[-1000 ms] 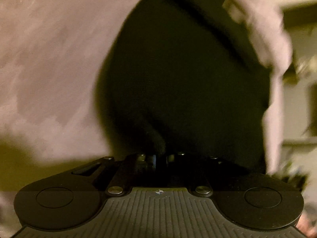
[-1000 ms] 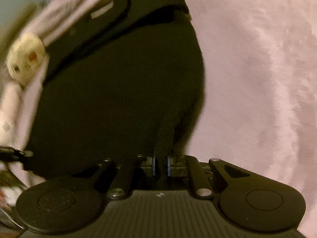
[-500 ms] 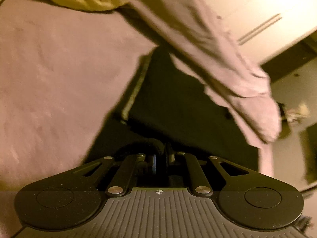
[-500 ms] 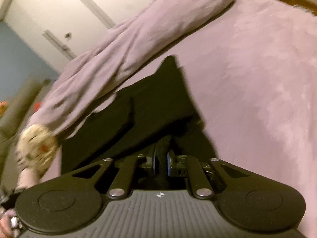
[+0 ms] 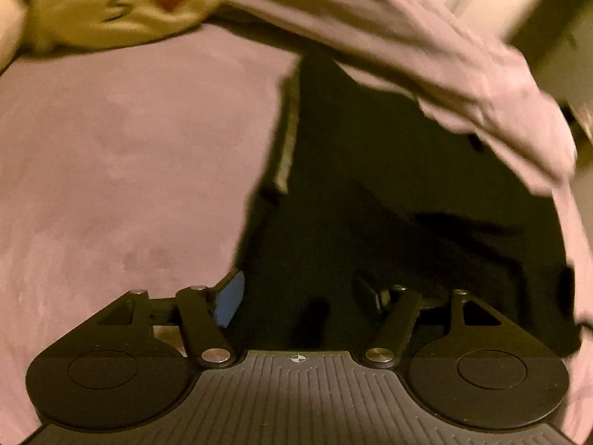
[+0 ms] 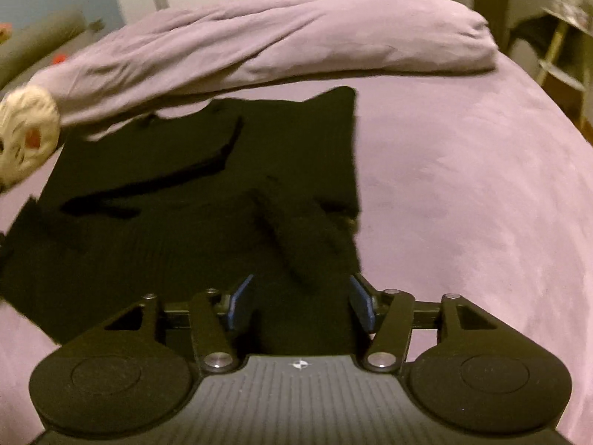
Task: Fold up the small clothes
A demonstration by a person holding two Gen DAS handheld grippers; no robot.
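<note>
Both grippers have let go since half a second ago: my left gripper (image 5: 300, 296) and right gripper (image 6: 300, 302) now stand spread apart over the black ribbed top (image 6: 178, 200), which lies flat on the purple bedspread (image 6: 463, 185), presumably laid out for folding.

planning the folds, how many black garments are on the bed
1: the black garment lies spread on the purple bed, its far edge under the bunched purple duvet. More may hide there.

Both the left tool (image 5: 302, 296) and right tool (image 6: 302, 302) have released the black garment (image 6: 207, 200).
</note>
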